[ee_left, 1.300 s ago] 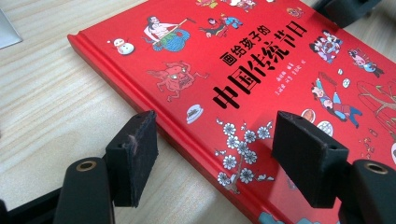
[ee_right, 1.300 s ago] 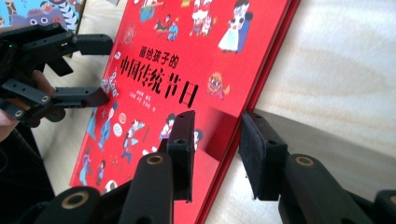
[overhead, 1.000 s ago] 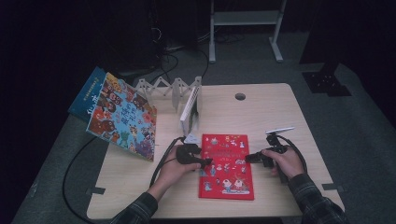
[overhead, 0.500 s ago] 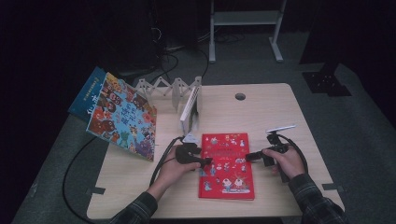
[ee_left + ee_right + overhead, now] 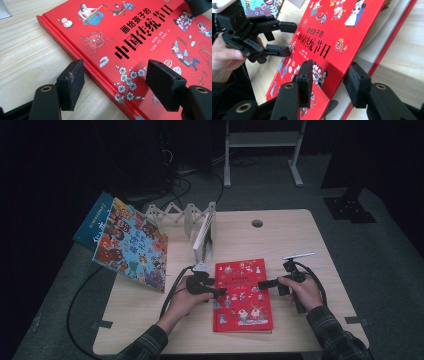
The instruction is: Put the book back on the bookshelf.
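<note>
A red picture book (image 5: 243, 307) with Chinese characters on its cover lies flat on the wooden table (image 5: 285, 235). My left gripper (image 5: 222, 293) stands open at the book's spine side. In the left gripper view it (image 5: 115, 75) straddles the spine, one jaw over the wood and one over the red cover (image 5: 140, 32). My right gripper (image 5: 261, 284) is at the book's right edge. Its jaws (image 5: 329, 72) have just been opening; the raised cover (image 5: 332, 32) passes between them with white pages showing beneath, and the pads are not pressing on it. The left gripper (image 5: 290, 38) shows beyond.
A large colourful book (image 5: 131, 245) leans over the table's left edge. A white folding rack (image 5: 172, 214) stands at the back left with a white book (image 5: 204, 237) upright in it. A cable hole (image 5: 257, 223) is at the back centre. Dark floor surrounds the table.
</note>
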Tool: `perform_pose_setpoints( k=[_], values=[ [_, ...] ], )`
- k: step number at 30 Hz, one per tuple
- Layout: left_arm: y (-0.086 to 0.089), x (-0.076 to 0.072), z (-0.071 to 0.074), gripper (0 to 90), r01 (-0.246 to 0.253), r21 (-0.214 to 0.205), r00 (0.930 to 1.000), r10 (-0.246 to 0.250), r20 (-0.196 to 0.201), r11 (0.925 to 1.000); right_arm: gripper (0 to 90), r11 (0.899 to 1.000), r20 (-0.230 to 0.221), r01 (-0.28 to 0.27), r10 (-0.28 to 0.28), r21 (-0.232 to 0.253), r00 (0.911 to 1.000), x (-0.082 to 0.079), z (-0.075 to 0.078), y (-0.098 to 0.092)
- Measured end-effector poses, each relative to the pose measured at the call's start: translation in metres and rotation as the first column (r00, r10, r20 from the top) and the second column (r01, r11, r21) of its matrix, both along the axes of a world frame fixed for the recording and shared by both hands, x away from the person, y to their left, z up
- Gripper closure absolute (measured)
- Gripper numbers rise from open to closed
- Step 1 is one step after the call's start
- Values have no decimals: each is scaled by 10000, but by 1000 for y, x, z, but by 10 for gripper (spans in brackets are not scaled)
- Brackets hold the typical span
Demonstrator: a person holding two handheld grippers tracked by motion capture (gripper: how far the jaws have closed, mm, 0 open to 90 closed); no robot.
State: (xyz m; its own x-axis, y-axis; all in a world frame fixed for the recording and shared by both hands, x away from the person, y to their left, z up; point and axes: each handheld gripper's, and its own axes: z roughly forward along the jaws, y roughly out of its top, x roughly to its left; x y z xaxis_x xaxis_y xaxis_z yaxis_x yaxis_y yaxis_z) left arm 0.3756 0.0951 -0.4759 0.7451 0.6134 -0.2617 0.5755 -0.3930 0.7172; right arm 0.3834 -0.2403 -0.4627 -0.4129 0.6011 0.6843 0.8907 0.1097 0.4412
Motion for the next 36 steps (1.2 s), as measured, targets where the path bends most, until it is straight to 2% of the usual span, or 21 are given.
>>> perform_pose_setpoints(
  k=[2,7,12,15,19,20,21,25,33,36],
  values=[
    [1,1,0,300,13,-106,10000,-13,-52,9999,560,9992,-33,-56,58,386,10000,1,-2,2],
    [4,1,-2,286,99,-350,9999,-101,-49,9993,620,9995,116,-197,194,242,9997,3,-2,10],
    [6,1,-1,258,259,-476,9994,-269,-208,9985,642,9992,182,-145,139,373,9997,4,-1,9],
    [9,0,3,257,225,-623,9996,-233,-126,9978,653,9990,243,-162,152,407,9996,3,2,9],
    [15,-1,10,257,109,-944,9997,-131,-227,9955,687,9974,632,-229,186,678,9978,1,7,9],
    [17,-1,11,255,88,-1011,9995,-118,-286,9948,702,9962,873,-279,206,827,9960,-1,11,9],
    [19,-1,11,255,66,-1085,9995,-101,-310,9941,702,9962,873,-279,206,827,9960,-1,11,9],
    [25,-1,13,253,-61,-1270,9990,4,-445,9919,723,9935,1397,-393,241,1065,9899,-4,17,11],
    [35,-3,20,254,-89,-1699,9995,34,-328,9854,727,9958,2458,-585,395,703,9685,-13,30,14],
    [36,-3,22,251,-94,-1807,9995,39,-308,9835,743,9958,2723,-611,404,682,9614,-17,38,14]
  ],
)
